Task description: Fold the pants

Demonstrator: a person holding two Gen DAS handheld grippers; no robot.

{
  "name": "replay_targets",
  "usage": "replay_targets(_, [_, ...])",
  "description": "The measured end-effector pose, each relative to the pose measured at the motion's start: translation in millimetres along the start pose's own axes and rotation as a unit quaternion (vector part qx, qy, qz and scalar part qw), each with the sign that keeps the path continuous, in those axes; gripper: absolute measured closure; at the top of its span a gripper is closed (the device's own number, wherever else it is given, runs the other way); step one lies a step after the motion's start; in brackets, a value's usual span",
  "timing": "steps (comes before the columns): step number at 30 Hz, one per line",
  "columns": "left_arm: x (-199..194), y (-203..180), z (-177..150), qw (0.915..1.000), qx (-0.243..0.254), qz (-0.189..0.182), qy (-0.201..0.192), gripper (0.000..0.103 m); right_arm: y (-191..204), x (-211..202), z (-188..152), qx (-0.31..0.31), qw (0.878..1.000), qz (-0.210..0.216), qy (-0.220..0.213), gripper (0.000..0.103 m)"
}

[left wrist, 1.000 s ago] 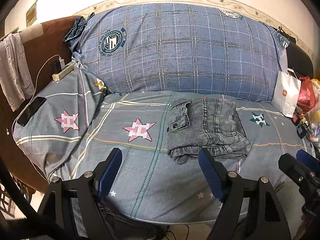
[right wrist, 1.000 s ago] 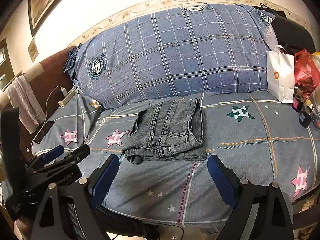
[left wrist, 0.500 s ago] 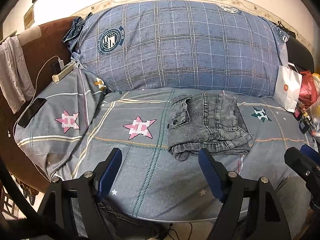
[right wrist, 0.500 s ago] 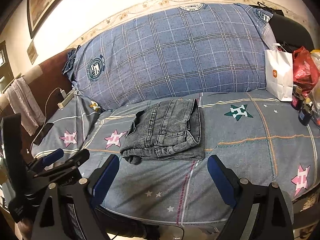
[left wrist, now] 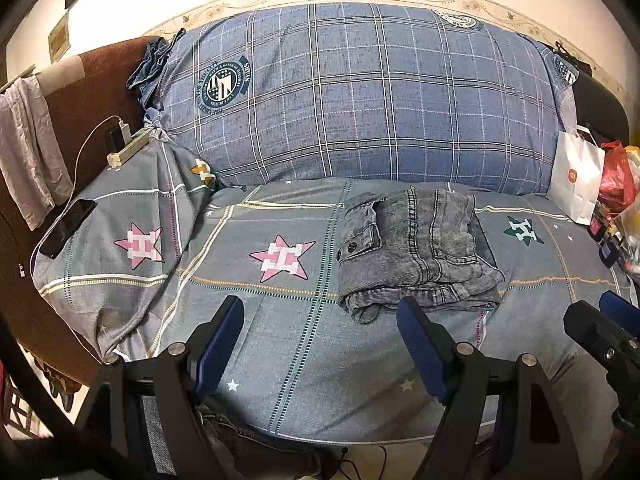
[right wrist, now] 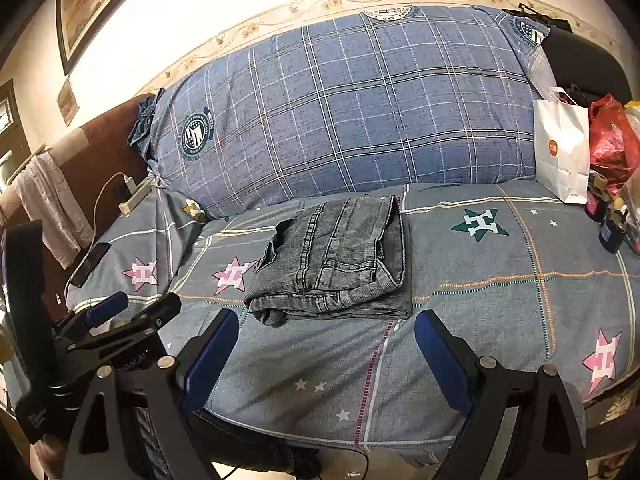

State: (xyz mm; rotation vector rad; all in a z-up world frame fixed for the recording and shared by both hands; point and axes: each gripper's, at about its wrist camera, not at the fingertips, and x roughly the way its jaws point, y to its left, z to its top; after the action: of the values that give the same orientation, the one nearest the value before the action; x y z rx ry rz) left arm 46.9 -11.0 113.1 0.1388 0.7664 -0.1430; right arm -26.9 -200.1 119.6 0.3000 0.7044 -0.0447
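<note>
Bed (left wrist: 280, 344): grey star-print sheet, 1 big blue plaid pillow (left wrist: 360, 96) at 12 o'clock against wall. Pants (left wrist: 416, 252): 1 pr grey jeans, folded, mid-bed, approx 1 o'clock of left gripper (left wrist: 320, 344). 1 phone (left wrist: 66, 228) at 9 o'clock. 1 white bag (right wrist: 564, 148) at 3 o'clock. Left gripper, right gripper (right wrist: 324, 356): both released, nothing btwn fingers.

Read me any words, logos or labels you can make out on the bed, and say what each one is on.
"SWAS": on the round crest of the blue plaid pillow; the ring lettering is too blurred to read.
Orange square logo on the white paper bag: too small to read.
Gray folded jeans: no readable label.
Small bottles: labels unreadable.
</note>
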Motion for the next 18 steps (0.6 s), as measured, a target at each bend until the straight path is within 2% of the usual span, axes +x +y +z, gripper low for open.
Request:
replay_targets(13, [1.7,-1.1,0.8,1.0,0.005,-0.005,0.001,0.024,-0.2,-0.3,3.4,-0.003,1.0,-0.004,0.0,0.012])
replay_targets(16, [14.5,5.5,4.2,0.9991,0.008,-0.036,0.018,0.024,-2.0,6.2,3.0,0.0,1.0,-0.002,0.006,0.012])
replay_targets(18, [27.7,11.1,10.8,0.997,0.007,-0.069,0.033,0.024,-8.4,16.7,7.4,0.001,1.0,0.009,0.014,0.012])
